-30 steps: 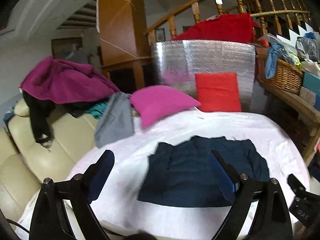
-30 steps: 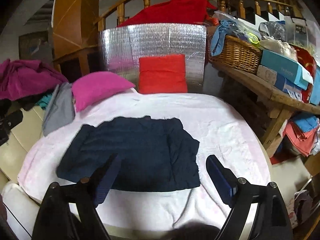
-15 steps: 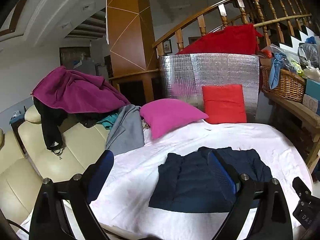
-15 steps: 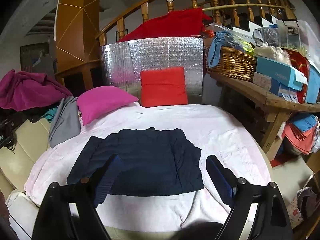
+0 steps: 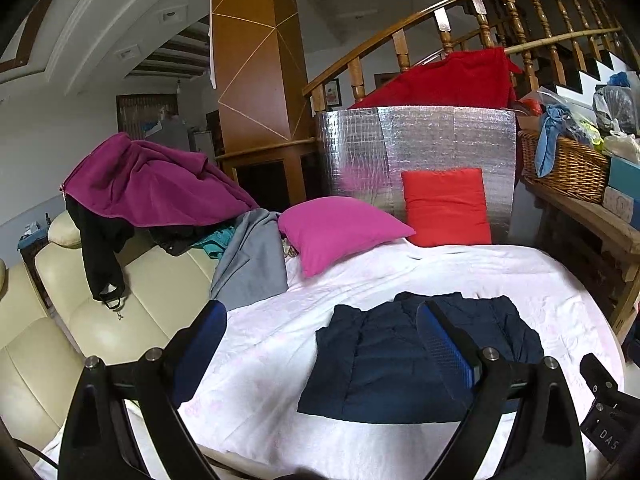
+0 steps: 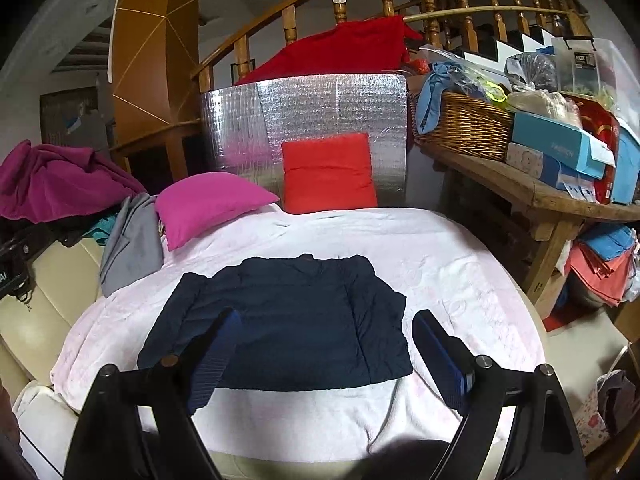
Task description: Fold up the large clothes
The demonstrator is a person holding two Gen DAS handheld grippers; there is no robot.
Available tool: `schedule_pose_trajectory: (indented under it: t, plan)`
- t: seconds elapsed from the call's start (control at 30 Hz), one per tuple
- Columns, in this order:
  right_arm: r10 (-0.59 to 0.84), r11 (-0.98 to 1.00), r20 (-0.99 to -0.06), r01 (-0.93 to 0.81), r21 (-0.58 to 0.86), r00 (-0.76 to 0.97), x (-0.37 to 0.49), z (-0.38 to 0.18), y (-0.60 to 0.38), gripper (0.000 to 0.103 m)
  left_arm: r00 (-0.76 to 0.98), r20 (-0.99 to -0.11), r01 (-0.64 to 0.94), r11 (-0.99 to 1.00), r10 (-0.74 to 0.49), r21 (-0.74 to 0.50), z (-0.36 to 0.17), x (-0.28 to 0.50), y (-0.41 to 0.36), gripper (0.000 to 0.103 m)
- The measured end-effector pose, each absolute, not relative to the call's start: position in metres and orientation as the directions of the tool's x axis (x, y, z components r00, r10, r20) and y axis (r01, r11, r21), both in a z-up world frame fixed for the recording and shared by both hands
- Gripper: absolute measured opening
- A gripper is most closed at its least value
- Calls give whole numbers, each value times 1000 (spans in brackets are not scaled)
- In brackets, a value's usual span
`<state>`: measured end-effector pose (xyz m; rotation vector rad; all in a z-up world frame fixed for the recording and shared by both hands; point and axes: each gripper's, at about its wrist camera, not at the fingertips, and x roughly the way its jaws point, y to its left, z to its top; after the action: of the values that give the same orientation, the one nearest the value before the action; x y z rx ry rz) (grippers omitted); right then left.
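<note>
A dark navy garment point(image 6: 296, 316) lies folded into a flat rectangle on the pale pink blanket point(image 6: 452, 264). In the left wrist view the same garment point(image 5: 384, 364) sits ahead and to the right. My left gripper point(image 5: 320, 332) is open, held above the blanket's near left part, nothing between its blue pads. My right gripper point(image 6: 326, 338) is open too, raised over the garment's near edge without touching it. Part of the right gripper's body shows at the lower right of the left wrist view.
A magenta pillow point(image 6: 208, 204) and a red cushion point(image 6: 328, 172) lean at the back before a silver foil panel point(image 6: 304, 120). More clothes point(image 5: 152, 188), purple, black and grey, drape the cream sofa point(image 5: 100, 312) at left. A wooden bench point(image 6: 532, 196) with a wicker basket point(image 6: 464, 124) and boxes stands right.
Both grippers have drawn back and up from the garment, so it looks smaller and farther. The left view swung left, showing more sofa. The garment lies unmoved.
</note>
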<state>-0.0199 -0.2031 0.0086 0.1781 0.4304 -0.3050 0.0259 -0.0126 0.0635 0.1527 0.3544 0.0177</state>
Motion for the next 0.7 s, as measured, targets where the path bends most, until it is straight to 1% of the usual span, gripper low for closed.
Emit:
schedule_pose_trajectory:
  t: [0.7]
  plan:
    - [-251,933,-426,334,131,869,-23,10,-210,90,941,-336,11,987,45,161,64,23,-13,96]
